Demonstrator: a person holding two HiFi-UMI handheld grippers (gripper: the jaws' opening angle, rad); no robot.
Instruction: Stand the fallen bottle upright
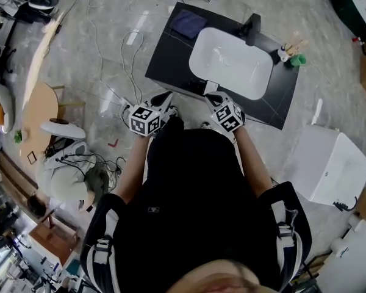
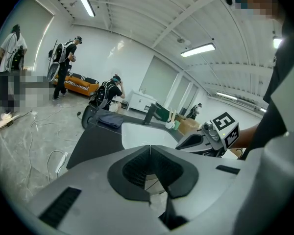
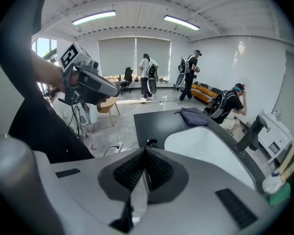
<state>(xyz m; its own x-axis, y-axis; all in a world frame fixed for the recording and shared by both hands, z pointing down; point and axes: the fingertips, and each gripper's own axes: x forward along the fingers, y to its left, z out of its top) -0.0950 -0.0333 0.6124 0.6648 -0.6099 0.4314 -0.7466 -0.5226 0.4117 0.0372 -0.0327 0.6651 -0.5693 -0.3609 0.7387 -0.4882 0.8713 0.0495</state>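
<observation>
Bottle: not showing plainly; possibly the dark thing [image 3: 149,142] lying at the counter's [image 1: 168,60] near edge, beside the sink [image 1: 232,63]. Left hand-held gripper [image 1: 165,101] and right hand-held gripper [image 1: 212,98] are hovering closed, empty. Advice: opening jaws first, gripping across the body.

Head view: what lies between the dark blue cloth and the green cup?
The black faucet and the white sink basin, shown in the head view.

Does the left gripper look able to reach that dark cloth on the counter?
Likely yes: the left gripper is by the counter, with only bare top between it and the dark cloth.
</observation>
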